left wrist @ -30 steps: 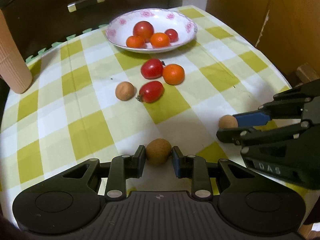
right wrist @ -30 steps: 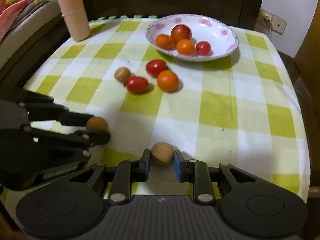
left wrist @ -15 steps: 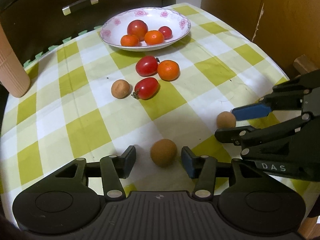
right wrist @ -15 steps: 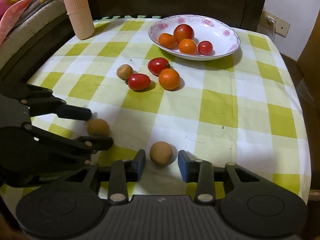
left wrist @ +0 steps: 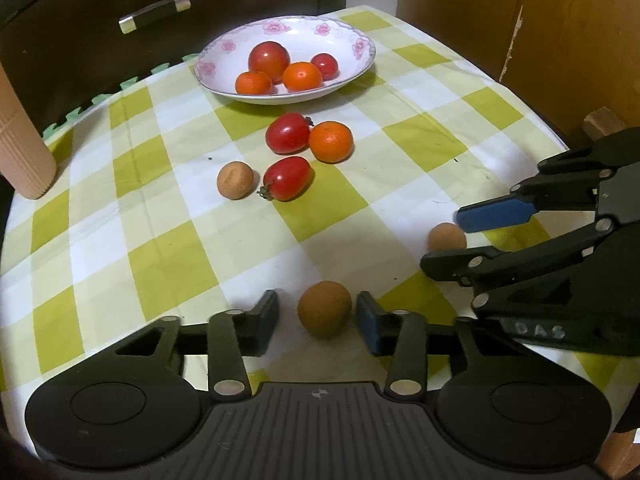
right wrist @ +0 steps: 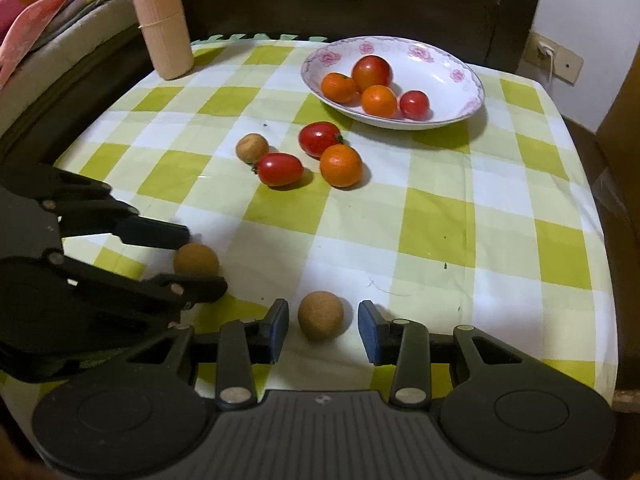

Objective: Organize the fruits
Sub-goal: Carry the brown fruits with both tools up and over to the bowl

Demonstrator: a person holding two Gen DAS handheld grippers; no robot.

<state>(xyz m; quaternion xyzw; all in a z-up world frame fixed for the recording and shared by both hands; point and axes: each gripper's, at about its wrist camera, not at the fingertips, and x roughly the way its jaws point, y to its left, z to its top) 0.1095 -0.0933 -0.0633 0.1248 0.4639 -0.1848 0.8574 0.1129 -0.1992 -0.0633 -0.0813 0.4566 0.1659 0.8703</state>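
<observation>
A round brown fruit [left wrist: 324,308] lies on the green-checked bench [left wrist: 160,264] between the left gripper's [left wrist: 317,316] parted fingers, untouched. Another brown fruit [right wrist: 320,315] lies likewise within the spread right gripper [right wrist: 323,322], both well short of the flowered white bowl [right wrist: 460,112].

Both wrist views look low across the table [left wrist: 168,264] — sharing the bowl [left wrist: 352,72].

A second ago each tool was clamped on a brown fruit. Now the left tool [left wrist: 317,317] and the right tool [right wrist: 323,327] stand apart, with the left fruit [left wrist: 324,308] and right fruit [right wrist: 321,315] loose between their fingers on the surface [left wrist: 160,240].
</observation>
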